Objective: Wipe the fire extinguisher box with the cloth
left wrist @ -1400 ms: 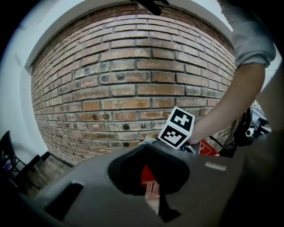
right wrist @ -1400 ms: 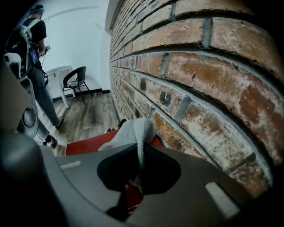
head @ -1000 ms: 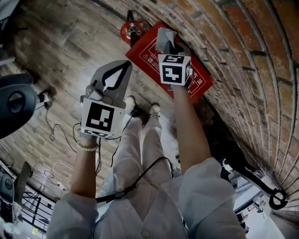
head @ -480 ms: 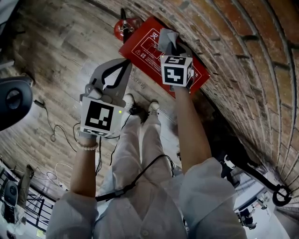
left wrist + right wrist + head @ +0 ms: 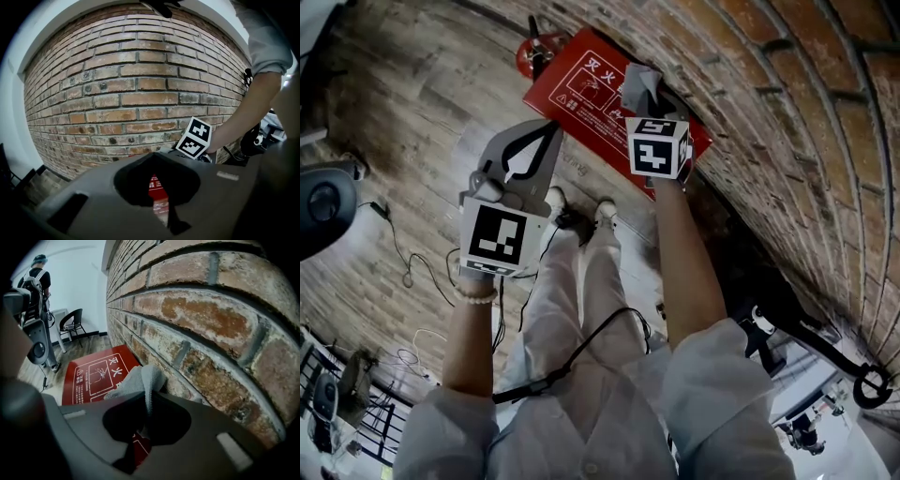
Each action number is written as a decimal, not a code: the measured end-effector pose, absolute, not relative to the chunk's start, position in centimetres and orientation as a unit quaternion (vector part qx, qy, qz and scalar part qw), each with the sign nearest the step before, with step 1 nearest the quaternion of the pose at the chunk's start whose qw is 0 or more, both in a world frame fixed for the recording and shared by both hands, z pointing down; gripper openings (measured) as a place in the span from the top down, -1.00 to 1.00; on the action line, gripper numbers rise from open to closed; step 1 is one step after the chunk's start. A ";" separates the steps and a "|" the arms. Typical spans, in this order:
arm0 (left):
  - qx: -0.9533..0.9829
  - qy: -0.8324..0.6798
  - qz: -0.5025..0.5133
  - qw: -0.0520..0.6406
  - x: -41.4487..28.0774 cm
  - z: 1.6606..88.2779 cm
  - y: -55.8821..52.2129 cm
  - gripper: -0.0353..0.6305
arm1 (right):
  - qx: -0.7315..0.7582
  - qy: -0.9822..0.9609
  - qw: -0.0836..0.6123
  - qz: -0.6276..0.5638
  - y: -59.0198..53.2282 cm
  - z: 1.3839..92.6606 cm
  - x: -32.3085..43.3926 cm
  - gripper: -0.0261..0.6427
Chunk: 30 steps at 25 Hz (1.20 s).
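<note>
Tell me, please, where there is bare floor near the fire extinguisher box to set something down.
The wooden floor left of the fire extinguisher box, beyond the red extinguisher, lies bare. It's crowded between the box and the shoes, tight against the brick wall, and cables trail lower left.

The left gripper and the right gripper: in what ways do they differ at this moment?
The right gripper is shut on a grey cloth; the left gripper is shut too, but holds nothing. The right gripper is over the red box beside the brick wall; the left gripper is out over the wooden floor, farther from that wall. Both carry a cube with square markers.
</note>
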<state>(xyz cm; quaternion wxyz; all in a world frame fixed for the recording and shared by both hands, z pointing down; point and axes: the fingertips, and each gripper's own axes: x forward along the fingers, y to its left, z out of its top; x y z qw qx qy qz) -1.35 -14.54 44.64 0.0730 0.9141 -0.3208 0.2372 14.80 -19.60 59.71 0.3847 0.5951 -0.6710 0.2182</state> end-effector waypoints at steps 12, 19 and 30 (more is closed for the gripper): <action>0.917 -0.306 0.246 0.071 1.3 44.9 -12.8 0.90 | 0.608 -0.661 0.379 0.224 -16.8 59.8 18.3 0.84; 0.919 -0.300 0.248 0.068 2.8 44.8 -11.9 0.90 | 0.614 -0.652 0.384 0.225 -15.0 59.9 20.6 0.84; 0.922 -0.289 0.249 0.071 5.0 44.6 -10.5 0.90 | 0.626 -0.630 0.396 0.232 -11.7 60.1 24.3 0.84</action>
